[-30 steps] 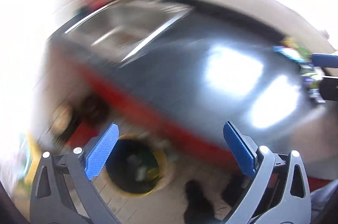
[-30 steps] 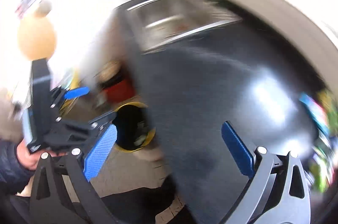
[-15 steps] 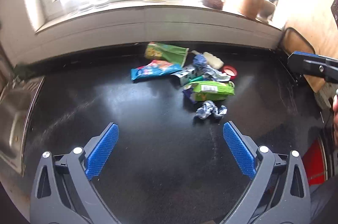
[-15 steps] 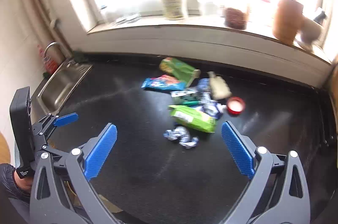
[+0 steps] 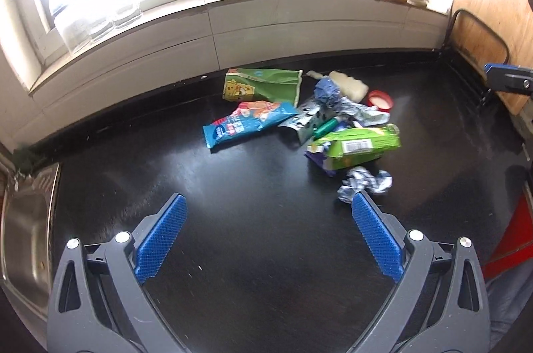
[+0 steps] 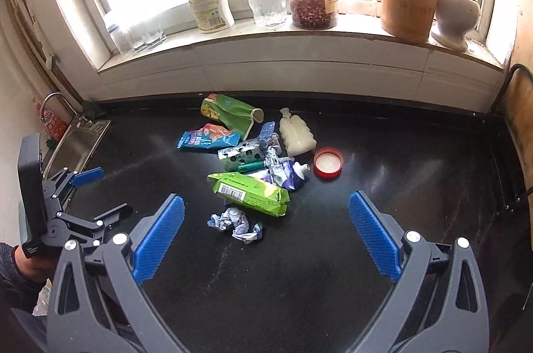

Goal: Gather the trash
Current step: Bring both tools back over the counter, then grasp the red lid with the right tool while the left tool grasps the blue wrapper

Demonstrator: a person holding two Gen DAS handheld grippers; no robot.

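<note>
A heap of trash lies on the black countertop (image 5: 253, 239): a green pouch (image 5: 263, 84), a blue snack wrapper (image 5: 246, 122), a light green packet (image 5: 359, 146), a crumpled foil ball (image 5: 363, 183), a red lid (image 5: 379, 99). The right wrist view shows the same green packet (image 6: 250, 192), foil ball (image 6: 235, 223), red lid (image 6: 328, 161) and a white squashed bottle (image 6: 298, 135). My left gripper (image 5: 266, 233) hangs open above the counter, short of the heap. My right gripper (image 6: 266, 233) is open too, nothing between its fingers.
A steel sink (image 5: 23, 226) sits at the counter's left end, also visible as a sink (image 6: 76, 146) with a tap. The window sill (image 6: 266, 33) carries a bottle, glasses, jars, a wooden holder and a mortar. A wooden board (image 5: 486, 3) leans at the right.
Both views swung from the sink and the bin on the floor round to the trash heap. Since half a second ago both grippers have come closer to the heap.
</note>
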